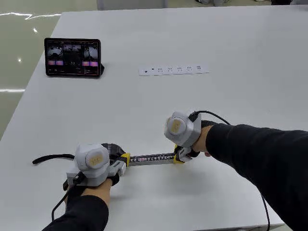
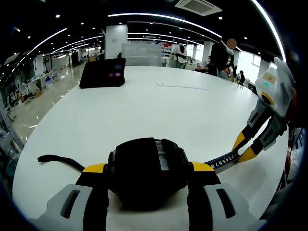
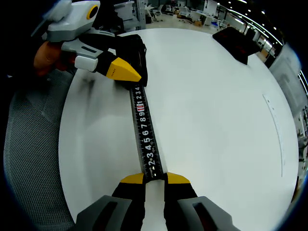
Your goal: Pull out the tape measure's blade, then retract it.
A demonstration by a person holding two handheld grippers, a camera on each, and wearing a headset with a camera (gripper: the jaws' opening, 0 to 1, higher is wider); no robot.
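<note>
A black tape measure case (image 2: 148, 169) sits on the white table, clamped between the yellow-tipped jaws of my left gripper (image 2: 148, 168); the same case (image 1: 114, 150) lies at the lower left of the head view under the left gripper (image 1: 120, 161). Its blade (image 3: 145, 134) runs out a short way, numbers up, to my right gripper (image 3: 155, 179), which is shut on the blade's end. In the head view the blade (image 1: 151, 158) spans between the two, with the right gripper (image 1: 179, 156) at its right end. A black wrist strap (image 1: 50, 158) trails left from the case.
A tablet (image 1: 72, 57) stands at the back left of the table (image 1: 159, 101). A white strip of paper with small marks (image 1: 173, 70) lies mid-table. The table's near edge is close below the grippers. People stand far off behind the table in the left gripper view.
</note>
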